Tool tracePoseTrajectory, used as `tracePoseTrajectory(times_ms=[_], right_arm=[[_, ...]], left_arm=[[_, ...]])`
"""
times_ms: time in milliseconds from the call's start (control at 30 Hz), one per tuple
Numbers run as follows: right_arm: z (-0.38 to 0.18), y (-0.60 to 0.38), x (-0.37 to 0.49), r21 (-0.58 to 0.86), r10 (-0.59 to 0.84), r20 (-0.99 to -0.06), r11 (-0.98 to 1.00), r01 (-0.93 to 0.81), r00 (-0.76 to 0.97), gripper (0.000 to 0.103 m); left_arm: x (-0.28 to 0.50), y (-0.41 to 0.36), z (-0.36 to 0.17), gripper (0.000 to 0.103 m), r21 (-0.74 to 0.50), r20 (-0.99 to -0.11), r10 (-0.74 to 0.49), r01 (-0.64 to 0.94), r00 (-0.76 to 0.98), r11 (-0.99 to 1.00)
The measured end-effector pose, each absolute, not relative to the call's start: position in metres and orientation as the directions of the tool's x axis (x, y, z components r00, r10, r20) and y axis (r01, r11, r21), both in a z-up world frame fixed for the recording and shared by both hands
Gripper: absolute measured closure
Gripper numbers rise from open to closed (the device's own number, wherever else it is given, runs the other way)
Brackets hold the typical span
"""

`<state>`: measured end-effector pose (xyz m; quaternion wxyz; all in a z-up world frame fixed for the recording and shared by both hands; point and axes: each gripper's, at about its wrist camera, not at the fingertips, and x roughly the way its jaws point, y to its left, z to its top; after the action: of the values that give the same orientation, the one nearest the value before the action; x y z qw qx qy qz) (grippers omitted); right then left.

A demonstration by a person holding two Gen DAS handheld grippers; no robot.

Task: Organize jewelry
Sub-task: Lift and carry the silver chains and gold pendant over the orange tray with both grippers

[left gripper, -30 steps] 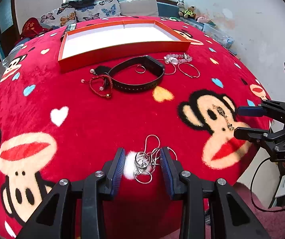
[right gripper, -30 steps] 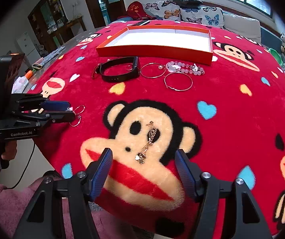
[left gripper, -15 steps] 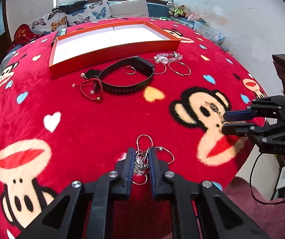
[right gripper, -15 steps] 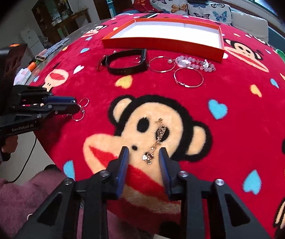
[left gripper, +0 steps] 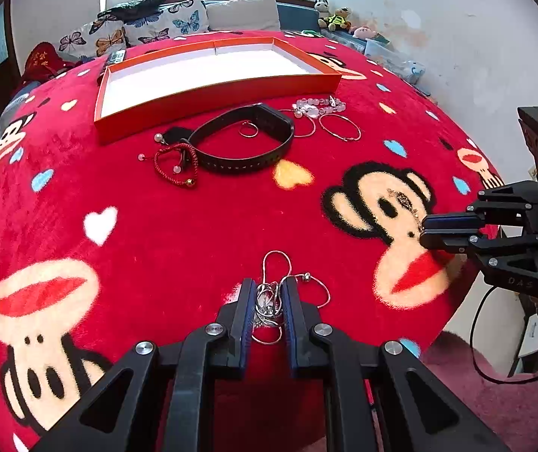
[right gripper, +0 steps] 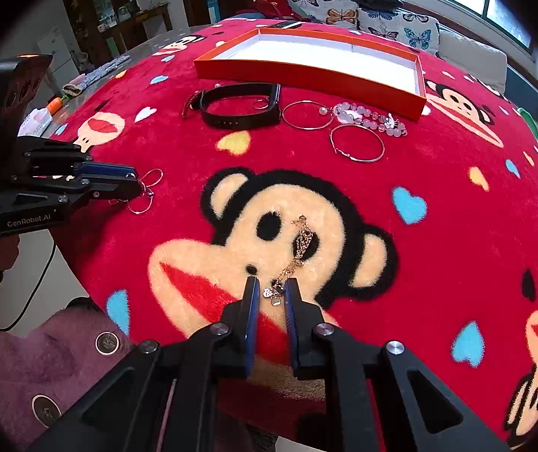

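**Both jaws pinched on jewelry, lift comes next**

Nearest me, my left gripper [left gripper: 267, 303] has its jaws drawn in on the silver tangle [left gripper: 269, 301] of rings and chain at the near edge of the desk [left gripper: 178, 226]; loops of it spill out in front of the tips and to the right, lying on the red blanket. My right gripper [right gripper: 272, 295] is closed down likewise on the near end of the gold chain [right gripper: 299, 248], the small charms sitting between the jaws while the rest trails away across the monkey's face. Neither piece looks lifted yet.

So I judge the step in hand is the pickup, one piece per hand. The next move calls for a straight, slow rise, since the silver loops may snag the fleece or slip free, and the gold chain is held by its end only and will swing.

Farther out lie the red cord [left gripper: 176, 164], the black band [left gripper: 246, 143], two hoops [right gripper: 357, 147] and the beads [right gripper: 366, 116], all still on the blanket. Beyond them the orange tray [left gripper: 216, 92] waits with nothing in it, and that is where I expect to carry both.
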<state>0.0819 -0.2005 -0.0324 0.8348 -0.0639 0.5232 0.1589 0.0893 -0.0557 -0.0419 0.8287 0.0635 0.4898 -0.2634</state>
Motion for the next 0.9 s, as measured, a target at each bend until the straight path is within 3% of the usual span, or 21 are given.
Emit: tracePoseTrajectory(times_ms=[100, 200, 300, 367, 500, 900], right_arm=[[-0.033, -0.197, 0.081, 0.037, 0.184, -0.893, 0.94, -0.339, 0.41, 0.087], [-0.033, -0.195, 0.081, 0.023, 0.174, -0.894, 0.938, -0.345, 0.414, 0.087], [-0.033, -0.195, 0.081, 0.019, 0.173, -0.892, 0.937, -0.348, 0.417, 0.088], [-0.032, -0.195, 0.081, 0.024, 0.178, -0.89, 0.937, -0.347, 0.419, 0.09], [-0.031, -0.197, 0.081, 0.049, 0.197, -0.884, 0.94, -0.336, 0.423, 0.09], [0.003, -0.203, 0.078, 0.102, 0.269, -0.831, 0.934, -0.341, 0.487, 0.09]], left_arm=[[0.089, -0.056, -0.042, 0.082, -0.156, -0.845, -0.38, 0.505, 0.377, 0.849], [0.089, -0.057, -0.042, 0.069, -0.174, -0.84, -0.4, 0.517, 0.366, 0.838], [0.087, -0.061, -0.042, 0.069, -0.152, -0.837, -0.396, 0.536, 0.377, 0.831], [0.087, -0.061, -0.043, 0.07, -0.152, -0.835, -0.4, 0.541, 0.377, 0.827], [0.086, -0.058, -0.043, 0.089, -0.125, -0.837, -0.378, 0.535, 0.396, 0.836], [0.075, -0.049, -0.01, 0.091, -0.135, -0.79, -0.406, 0.516, 0.458, 0.846]])
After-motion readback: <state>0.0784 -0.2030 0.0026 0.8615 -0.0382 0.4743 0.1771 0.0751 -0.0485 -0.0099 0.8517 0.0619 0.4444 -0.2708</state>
